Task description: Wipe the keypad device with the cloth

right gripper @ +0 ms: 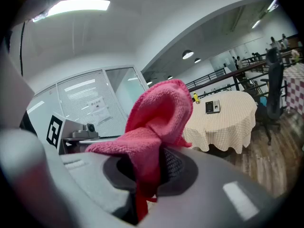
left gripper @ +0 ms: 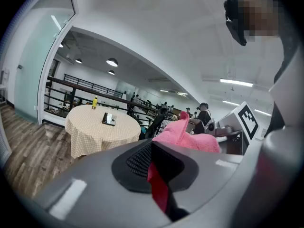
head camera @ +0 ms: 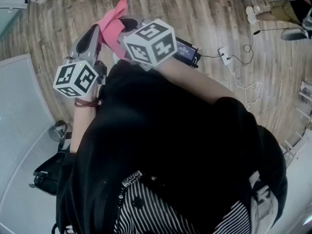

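Note:
A pink cloth (head camera: 113, 19) is bunched between both grippers, held up in front of the person's chest. My left gripper (head camera: 99, 32) is shut on one part of it; in the left gripper view the cloth (left gripper: 159, 186) shows as a red strip squeezed between the jaws. My right gripper (head camera: 127, 27) is shut on another fold, and the cloth (right gripper: 154, 120) billows above its jaws. The keypad device (left gripper: 109, 119) lies far off on a round table with a checked cover (left gripper: 97, 132). The right gripper view also shows that device (right gripper: 212, 107) on the table (right gripper: 225, 122).
A yellow bottle (left gripper: 95, 102) stands on the round table. An office chair (right gripper: 273, 91) stands beside it, with a railing and people behind. On the wooden floor lie a power strip with cables (head camera: 224, 55) and a black bag (head camera: 48, 174). A glass wall (right gripper: 90, 106) is nearby.

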A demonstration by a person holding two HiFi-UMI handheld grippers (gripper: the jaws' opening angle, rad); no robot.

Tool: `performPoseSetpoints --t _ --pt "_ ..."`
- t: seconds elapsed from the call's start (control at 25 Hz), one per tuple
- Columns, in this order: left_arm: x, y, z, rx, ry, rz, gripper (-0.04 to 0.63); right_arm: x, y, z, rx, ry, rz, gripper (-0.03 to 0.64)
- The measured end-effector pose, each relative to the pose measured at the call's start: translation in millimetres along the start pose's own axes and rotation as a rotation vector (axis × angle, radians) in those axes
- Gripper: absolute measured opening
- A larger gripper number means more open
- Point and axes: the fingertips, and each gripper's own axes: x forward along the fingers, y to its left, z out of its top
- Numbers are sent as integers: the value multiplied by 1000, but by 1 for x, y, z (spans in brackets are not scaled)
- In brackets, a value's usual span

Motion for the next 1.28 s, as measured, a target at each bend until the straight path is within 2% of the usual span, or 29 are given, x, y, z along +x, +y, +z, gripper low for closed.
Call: performPoseSetpoints --t 0.52,0.76,0.92,1.28 --pt "8 -4 -1 32 0 18 0 -3 -9 1 8 -10 29 63" --pt "26 -14 -4 41 19 18 0 -11 -27 1 48 -9 42 63" --pt "20 -13 -10 42 28 16 0 -11 -22 -6 74 -4 60 63" --pt "68 9 10 54 55 -9 -1 14 -62 23 93 2 32 63"
